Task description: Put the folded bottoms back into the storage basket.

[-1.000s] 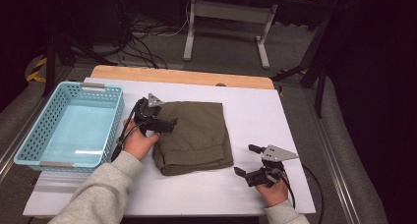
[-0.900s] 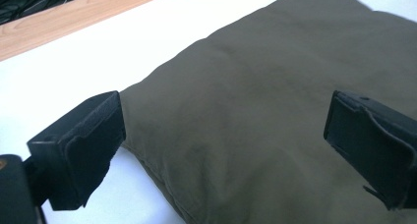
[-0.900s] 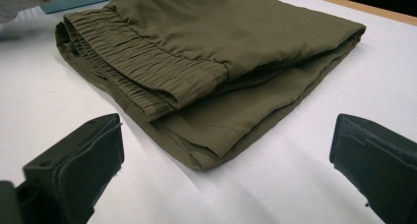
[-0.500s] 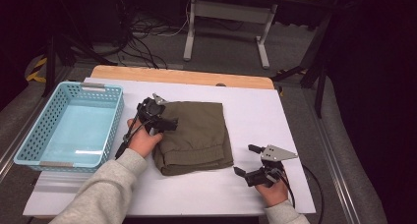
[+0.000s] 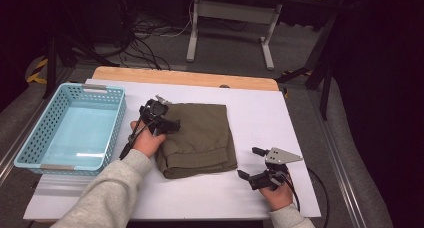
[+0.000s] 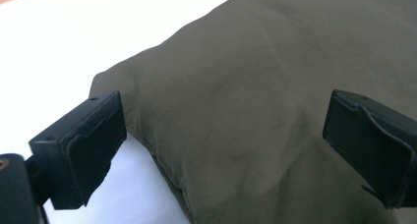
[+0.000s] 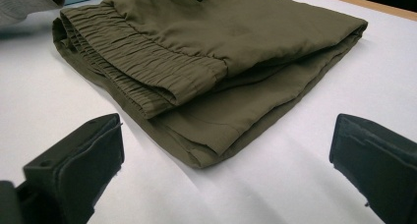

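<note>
I am working on the big white table (image 5: 250, 113). The folded olive-green cloth shorts with a stretchy waistband (image 5: 200, 138) lie flat in the middle of it, and I will say where everything else is from those shorts. The light blue plastic basket with holes in its sides (image 5: 117, 120) sits just to the left of the shorts and looks like it has nothing in it.

My left gripper (image 5: 165, 119) is at the far left corner of the shorts. Its jaws are wide apart, with one over the cloth and one just off the edge. My right gripper (image 5: 251, 162) waits near the shorts, off their near right corner. Its jaws are wide apart too, and it holds nothing.

I think the job now is to grab the shorts and put them in the basket. To do it well, I should push the left jaws low, so they catch all the layers at once. Then I should bring the right gripper in to pinch the thick waistband side, so the fold stays neat when I lift.
</note>
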A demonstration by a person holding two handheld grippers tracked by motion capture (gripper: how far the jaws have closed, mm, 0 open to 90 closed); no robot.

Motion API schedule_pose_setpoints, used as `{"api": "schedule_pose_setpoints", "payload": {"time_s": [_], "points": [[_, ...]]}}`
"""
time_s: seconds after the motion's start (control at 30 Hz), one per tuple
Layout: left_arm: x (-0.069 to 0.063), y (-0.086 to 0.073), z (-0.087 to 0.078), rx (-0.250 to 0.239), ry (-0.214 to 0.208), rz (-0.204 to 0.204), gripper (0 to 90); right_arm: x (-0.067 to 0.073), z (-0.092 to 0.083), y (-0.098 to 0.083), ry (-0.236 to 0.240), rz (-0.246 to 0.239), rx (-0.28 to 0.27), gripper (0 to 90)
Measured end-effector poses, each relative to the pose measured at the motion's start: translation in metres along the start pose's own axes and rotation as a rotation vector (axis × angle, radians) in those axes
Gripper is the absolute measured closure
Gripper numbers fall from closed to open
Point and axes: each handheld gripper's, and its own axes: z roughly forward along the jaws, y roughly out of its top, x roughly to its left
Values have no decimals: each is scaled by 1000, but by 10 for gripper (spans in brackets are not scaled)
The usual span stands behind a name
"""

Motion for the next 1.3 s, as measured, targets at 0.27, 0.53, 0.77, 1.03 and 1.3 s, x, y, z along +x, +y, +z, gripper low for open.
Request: {"api": "schedule_pose_setpoints", "payload": {"time_s": [0.27, 0.53, 0.77, 1.03, 1.3], "points": [[1, -1, 10, 17, -1, -14, 34, 0, 0, 0, 1, -1, 2, 3], [2, -4, 18, 34, -49, 0, 36, 0, 0, 0, 7, -2, 1, 3], [0, -7, 21, 20, -57, 12, 1, 0, 0, 0, 7, 0, 3, 3], [2, -11, 21, 2, -66, -13, 1, 0, 0, 0, 5, -1, 6, 3], [1, -11, 21, 8, -60, -32, 1, 0, 0, 0, 5, 1, 6, 3]]}}
